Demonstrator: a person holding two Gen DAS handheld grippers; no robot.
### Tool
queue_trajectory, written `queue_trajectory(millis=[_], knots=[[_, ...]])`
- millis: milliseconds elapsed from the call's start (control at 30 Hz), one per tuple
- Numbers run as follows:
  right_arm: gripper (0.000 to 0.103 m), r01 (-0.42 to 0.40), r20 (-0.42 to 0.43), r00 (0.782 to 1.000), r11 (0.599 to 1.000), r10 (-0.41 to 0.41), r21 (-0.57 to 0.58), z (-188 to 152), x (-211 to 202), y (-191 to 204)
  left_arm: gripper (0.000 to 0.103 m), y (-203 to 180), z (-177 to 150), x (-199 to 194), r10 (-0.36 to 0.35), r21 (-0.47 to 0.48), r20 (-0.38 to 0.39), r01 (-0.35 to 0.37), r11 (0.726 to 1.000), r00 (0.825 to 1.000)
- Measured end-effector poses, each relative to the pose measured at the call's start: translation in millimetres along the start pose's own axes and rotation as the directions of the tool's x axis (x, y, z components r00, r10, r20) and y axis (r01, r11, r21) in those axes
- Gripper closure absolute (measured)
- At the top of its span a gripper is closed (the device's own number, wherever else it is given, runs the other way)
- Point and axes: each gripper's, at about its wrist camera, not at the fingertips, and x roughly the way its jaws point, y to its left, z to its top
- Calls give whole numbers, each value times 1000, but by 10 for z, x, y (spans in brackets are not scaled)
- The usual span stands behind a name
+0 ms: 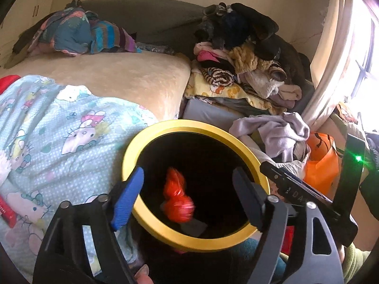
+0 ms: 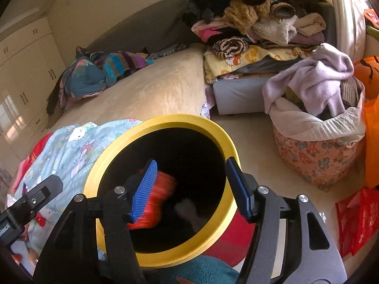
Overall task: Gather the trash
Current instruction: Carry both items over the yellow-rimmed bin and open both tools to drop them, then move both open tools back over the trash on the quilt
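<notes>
Hovering over the bin [image 1: 132, 142], both grippers sit w/ fingers spread and nothing pinched; left gripper [image 1: 188, 191] hangs right above the opening, its blue-padded fingers [image 1: 128, 196] wide apart, no pad pressing on anything; red crumpled trash [image 1: 176, 200] shows blurred betw. them, inside the bin's dark interior, clear of both pads; right gripper [image 2: 191, 189] likewise released, fingers [image 2: 144, 189] apart over the same opening; red trash [image 2: 154, 201] sits just behind its left pad in that view, blurred, so whether it touches that pad I cannot tell; the other pad is well clear of it, so no grip.

Bin is black inside w/ a yellow rim [image 2: 165, 120], tilted toward the cameras, next to the bed [image 1: 118, 75]; a pale cartoon-print blanket [image 1: 59, 130] lies on the bed beside the rim; clothes pile [image 1: 248, 54] stacked at the far side; a fabric laundry basket [image 2: 315, 156] w/ a lilac garment [image 2: 315, 75] on top stands on the floor [image 2: 248, 137] to the right; an orange bag [image 1: 319, 165] beside it; a red plastic bag [image 2: 357, 217] on the floor at the right edge.
</notes>
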Motion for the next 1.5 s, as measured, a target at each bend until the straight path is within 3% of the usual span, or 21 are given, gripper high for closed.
queue_trajectory(millis=[233,700,1500], knots=[[37,-1,47,999,997,5,-77,-8,-76,154,8,136,-44,-206,52,-17,43,-51,999,998],[24,-71,124,987,966,104,-249,-119,-350,601,6,315,-71,-692,138,-39,136,-134,990,981],[22,-184,120,961,900,249,-394,-336,-657,1156,6,919,-114,-1433,292,-157,256,-259,953,921]])
